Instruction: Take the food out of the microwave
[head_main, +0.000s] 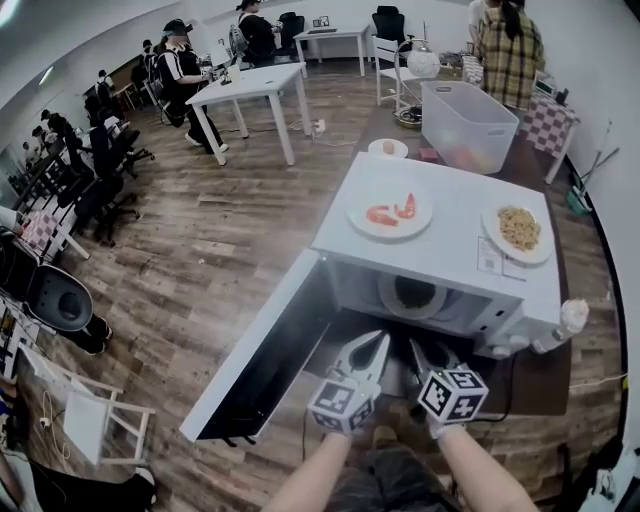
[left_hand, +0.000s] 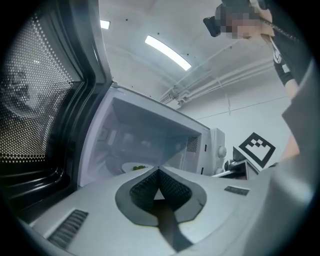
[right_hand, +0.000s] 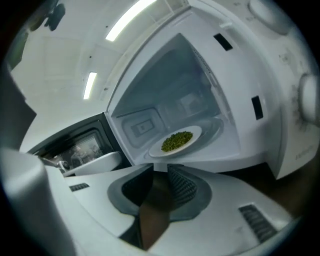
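Left gripper (left_hand: 159, 170) jaws shut, empty — right gripper (right_hand: 160, 172) jaws apart, nothing between; plate of green food (right_hand: 175, 141) sits inside open microwave (right_hand: 240, 100).

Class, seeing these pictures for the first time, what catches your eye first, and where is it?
The white microwave with its door swung wide open to the left, and inside it the plate of green food. On its top sit two more plates, one with reddish food, one with yellowish food. The right gripper, jaws apart, points at the green plate.
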